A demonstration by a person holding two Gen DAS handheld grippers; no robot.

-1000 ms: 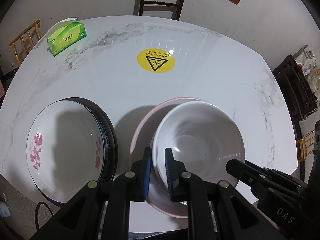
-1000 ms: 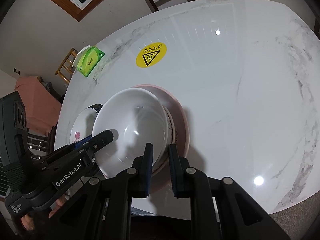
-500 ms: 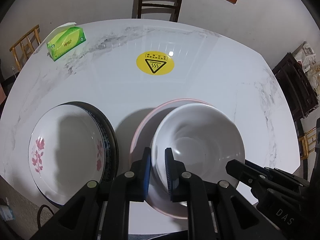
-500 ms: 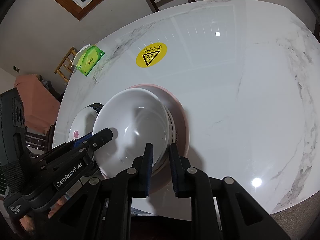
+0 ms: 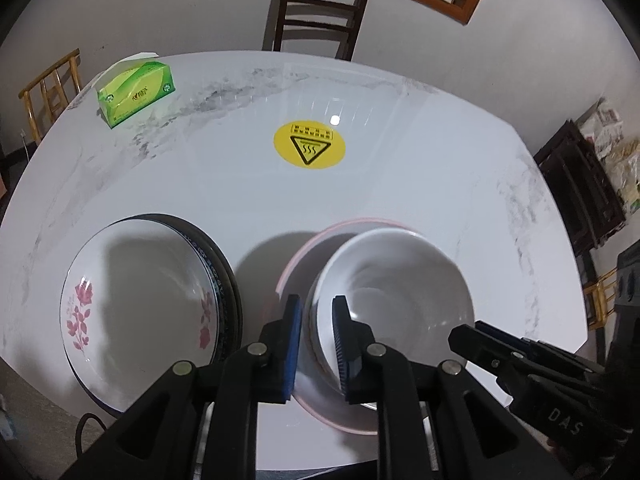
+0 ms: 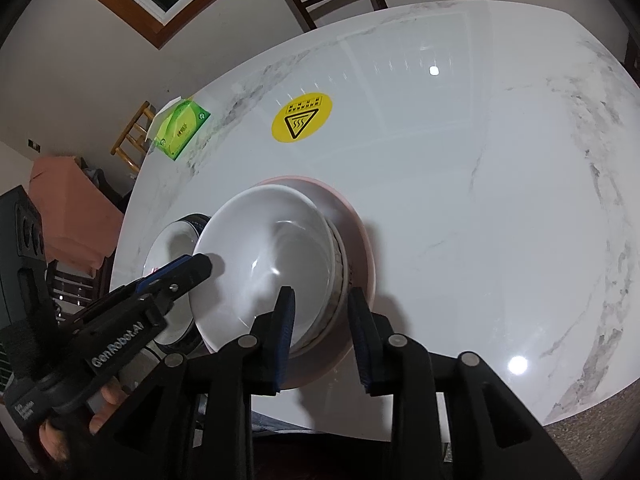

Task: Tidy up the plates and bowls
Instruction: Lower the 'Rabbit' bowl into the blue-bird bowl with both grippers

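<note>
Marble table (image 5: 400, 184): white with grey veining; it carries all the crockery; a yellow round heat-warning sticker (image 5: 309, 145) sits near its middle; a green tissue box (image 5: 136, 92) stands at its far left edge

Wooden chair (image 5: 316, 12): dark; pushed up to the far side of the table, under a wood-framed window

Flowered plate (image 5: 136, 312): white with pink blossoms; on the near left of the table; it lies on top of a dark-rimmed plate (image 5: 228, 280), of which only the edge shows

Pink plate (image 6: 360, 240): just right of the flowered stack, apart from it; it bears the bowls

White bowl (image 5: 396, 300): upright inside the pink plate; in the right wrist view a second rim shows under it, so it seems nested in another bowl, though the lower one is mostly hidden

Left gripper (image 5: 318, 344): its blue-padded fingers straddle the near left rim of the white bowl, one pad outside and one inside; a gap shows on either side of the rim, so the grip looks released

Right gripper (image 6: 322, 336): spread wide over the bowl's near right rim; one finger inside, the other outside, clear of the wall
</note>
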